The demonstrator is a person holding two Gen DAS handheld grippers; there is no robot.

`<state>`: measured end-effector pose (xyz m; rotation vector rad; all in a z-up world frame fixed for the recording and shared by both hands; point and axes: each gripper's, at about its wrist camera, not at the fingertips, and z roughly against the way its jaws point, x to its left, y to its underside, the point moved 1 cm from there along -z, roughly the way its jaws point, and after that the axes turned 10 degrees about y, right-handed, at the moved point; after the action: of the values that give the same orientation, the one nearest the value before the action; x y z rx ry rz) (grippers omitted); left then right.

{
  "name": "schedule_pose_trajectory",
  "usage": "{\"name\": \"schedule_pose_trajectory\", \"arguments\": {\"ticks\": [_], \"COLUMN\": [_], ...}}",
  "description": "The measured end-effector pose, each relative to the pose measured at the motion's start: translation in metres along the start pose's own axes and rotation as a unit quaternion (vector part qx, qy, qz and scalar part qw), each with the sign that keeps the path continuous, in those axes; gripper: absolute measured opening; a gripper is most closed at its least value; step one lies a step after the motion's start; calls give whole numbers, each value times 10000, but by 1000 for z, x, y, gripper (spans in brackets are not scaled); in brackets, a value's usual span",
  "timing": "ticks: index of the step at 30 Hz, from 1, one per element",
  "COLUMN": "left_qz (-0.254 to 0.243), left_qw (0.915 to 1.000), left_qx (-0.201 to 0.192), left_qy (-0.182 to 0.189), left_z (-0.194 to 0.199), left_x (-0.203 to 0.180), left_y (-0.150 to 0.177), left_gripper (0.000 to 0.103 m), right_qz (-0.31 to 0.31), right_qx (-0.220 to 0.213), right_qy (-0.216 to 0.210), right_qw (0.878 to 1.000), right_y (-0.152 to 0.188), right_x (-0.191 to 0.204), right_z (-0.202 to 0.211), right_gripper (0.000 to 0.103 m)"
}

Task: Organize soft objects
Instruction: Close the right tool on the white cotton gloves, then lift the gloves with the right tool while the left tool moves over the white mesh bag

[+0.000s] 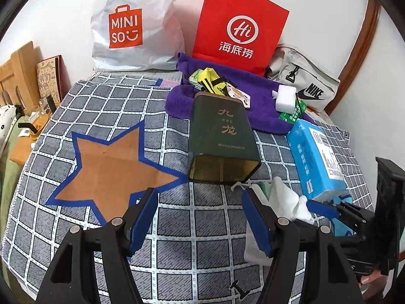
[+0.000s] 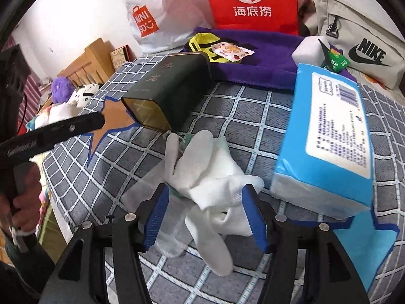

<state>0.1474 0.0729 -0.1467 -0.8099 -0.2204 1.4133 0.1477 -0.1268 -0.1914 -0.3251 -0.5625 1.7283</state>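
The right hand-held gripper is the nearer one: it stands open with its blue pads on either side of the white gloves, which lie crumpled on the checked cloth at lower centre of the right wrist view. The pads straddle the bundle but I cannot tell whether they touch it yet. The gloves' long axis runs roughly from upper left, near the mouth of the dark tin, down toward the bottom centre, where one loose finger trails between the jaws and out below them. So the pile sits directly ahead of, and partly inside, this grip.

The left hand-held gripper is also open and holds nothing. In the left wrist view the gloves show at lower right, just past its right pad, with the right tool beyond them; the left one points at bare cloth between the orange star and the tin, lying on its side with its open end toward the camera.

The blue tissue pack lies just right of the gloves, close enough that a wide closing sweep could nudge it. My judgement: the coming move is a simple close of the right jaws on the bunched middle, since the trailing finger would likely slip.
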Motion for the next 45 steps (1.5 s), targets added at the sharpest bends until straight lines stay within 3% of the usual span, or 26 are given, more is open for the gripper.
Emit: {"name": "schedule_pose_trajectory", "arguments": {"ticks": [6, 8, 10, 12, 15, 22, 30, 36, 41, 45], "left_qz": [-43, -49, -57, -51, -59, -118, -231, -311, -452, -438], "left_qw": [10000, 10000, 10000, 9999, 9999, 9998, 9995, 9990, 9978, 9972], "left_qx": [16, 31, 62, 84, 94, 85, 122, 268, 448, 594], "left_qy": [8, -17, -53, -79, -105, -152, -194, -198, -178, -135], "left_z": [0, 0, 0, 0, 2, 9, 11, 0, -10, -24], "left_x": [-1, -3, -5, -7, -12, -25, -43, -55, -63, -65], "left_y": [6, 8, 11, 13, 16, 25, 33, 40, 44, 45], "left_gripper": [67, 67, 67, 67, 67, 67, 67, 67, 67, 67], "right_qz": [93, 241, 333, 230, 154, 350, 369, 138, 10, -129], "right_qx": [-88, -121, -189, -251, -465, -796, -1058, -768, -499, -459], "right_qy": [257, 422, 561, 274, 5, -156, -208, 7, 468, 386], "right_qw": [9996, 9987, 9977, 9990, 9988, 9961, 9935, 9970, 9977, 9981], "right_y": [4, 6, 7, 8, 10, 23, 49, 65, 71, 72], "right_x": [8, 9, 8, 2, -2, -1, -28, -56, -73, -82], "right_z": [-7, -7, -3, 5, 22, 61, 106, 98, 77, 72], "right_gripper": [58, 48, 26, 15, 14, 14, 14, 14, 14, 17]}}
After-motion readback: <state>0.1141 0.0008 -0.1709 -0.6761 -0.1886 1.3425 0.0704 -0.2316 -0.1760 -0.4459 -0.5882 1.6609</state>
